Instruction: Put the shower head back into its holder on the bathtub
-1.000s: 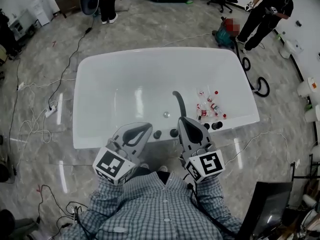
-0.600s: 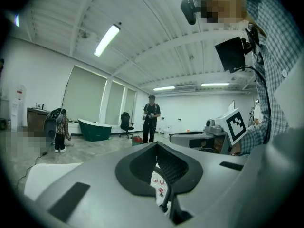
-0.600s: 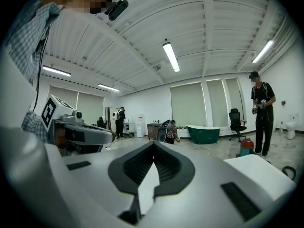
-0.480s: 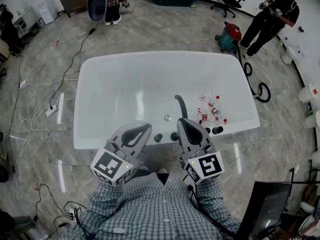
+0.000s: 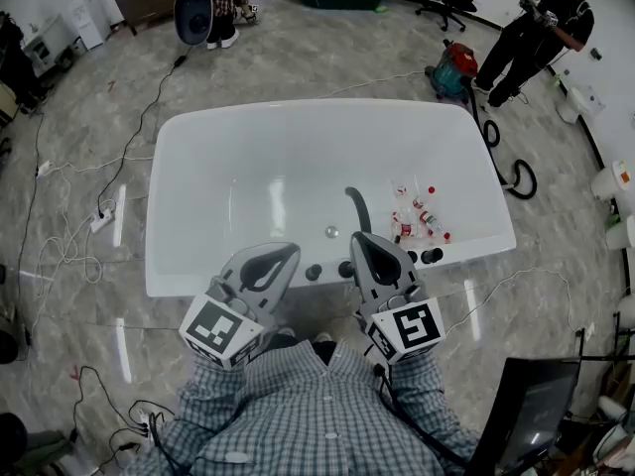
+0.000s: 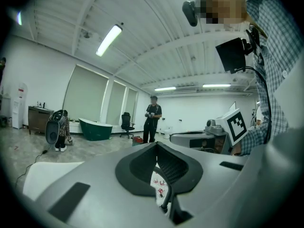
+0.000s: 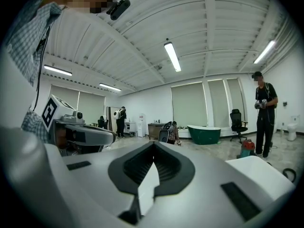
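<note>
Closed left tool (image 5: pixel 284 254) and right tool (image 5: pixel 361 245) hover at bathtub (image 5: pixel 189 271) rim.

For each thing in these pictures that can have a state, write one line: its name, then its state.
Left gripper: shut, empty.
Right gripper: shut, empty.
White oval bathtub: no water seen in it.
Small red-capped bottles: lying loose on the tub floor.
Dark grey curved pipe: standing up inside the near rim, ungripped.
Black round knobs: on the near rim, untouched.
</note>
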Demonstrator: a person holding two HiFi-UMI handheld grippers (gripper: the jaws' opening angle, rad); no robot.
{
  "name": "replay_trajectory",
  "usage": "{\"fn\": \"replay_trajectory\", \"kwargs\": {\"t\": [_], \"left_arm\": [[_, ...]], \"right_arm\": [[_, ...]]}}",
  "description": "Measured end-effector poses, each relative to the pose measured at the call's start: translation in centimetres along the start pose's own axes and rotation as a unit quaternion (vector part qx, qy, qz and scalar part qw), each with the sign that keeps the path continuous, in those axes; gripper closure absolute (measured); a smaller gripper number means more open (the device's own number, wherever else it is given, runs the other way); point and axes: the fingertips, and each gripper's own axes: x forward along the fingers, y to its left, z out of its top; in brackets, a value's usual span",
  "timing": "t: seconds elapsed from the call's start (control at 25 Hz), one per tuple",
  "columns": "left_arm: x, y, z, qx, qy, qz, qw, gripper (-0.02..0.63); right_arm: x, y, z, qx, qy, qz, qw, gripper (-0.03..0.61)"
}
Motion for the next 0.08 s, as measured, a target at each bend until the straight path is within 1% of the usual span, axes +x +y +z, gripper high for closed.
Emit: {"fn": "replay_trajectory", "kwargs": {"t": [0.08], "left_arm": [[0.07,0.14,-0.14,-0.001,0.0,0.002,1.0,0.603]], "right_arm": [[0.11,-0.13,-0.1,0.002,-0.001,-0.001,1.0,0.561]]}}
